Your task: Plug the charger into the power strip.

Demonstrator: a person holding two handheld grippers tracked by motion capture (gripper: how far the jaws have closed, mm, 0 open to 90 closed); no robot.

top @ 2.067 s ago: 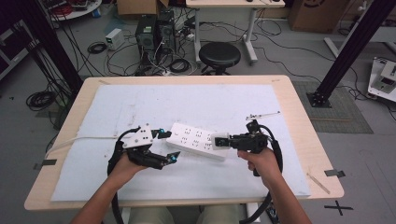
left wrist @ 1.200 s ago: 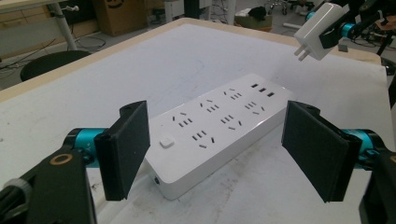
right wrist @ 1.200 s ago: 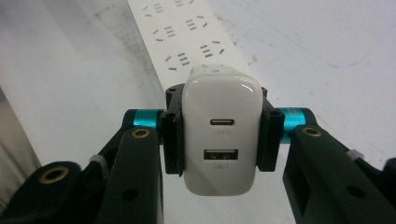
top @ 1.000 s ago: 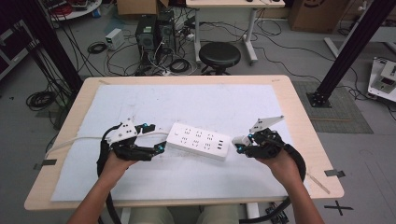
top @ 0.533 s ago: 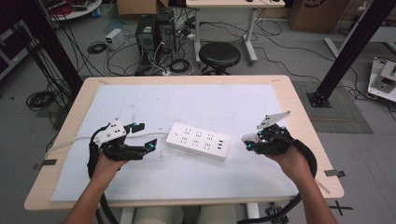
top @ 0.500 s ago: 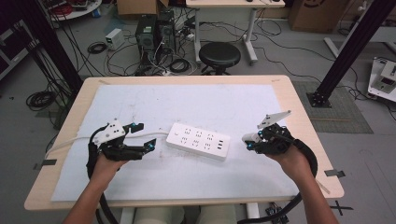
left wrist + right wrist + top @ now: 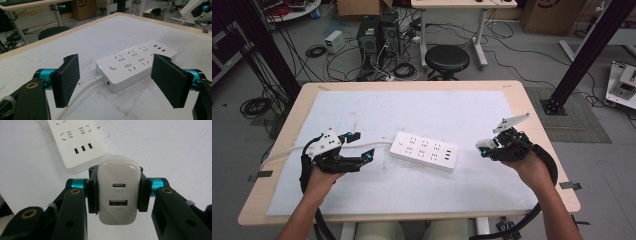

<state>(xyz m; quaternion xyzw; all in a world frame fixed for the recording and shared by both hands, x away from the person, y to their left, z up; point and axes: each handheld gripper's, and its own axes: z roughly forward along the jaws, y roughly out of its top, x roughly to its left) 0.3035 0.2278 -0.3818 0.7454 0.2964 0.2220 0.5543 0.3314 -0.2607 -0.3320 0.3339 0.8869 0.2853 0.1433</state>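
Table [image 7: 412, 100] with white mat, nothing else on it but a power strip [image 7: 424, 151] lying flat mid-table, sockets all empty, cord [image 7: 362, 146] running off toward the left claw. Left claw [image 7: 357, 146] spread wide, empty, strip just ahead of its jaws. Right claw [image 7: 482, 146] pinching a white charger [image 7: 118, 192] by its sides, ports facing the camera, strip ahead and apart. Likely plugging job: charger gripped, insertion and bracing the strip not yet done.

A white power strip [image 7: 425, 151] lies on the sheet-covered table [image 7: 532, 125].
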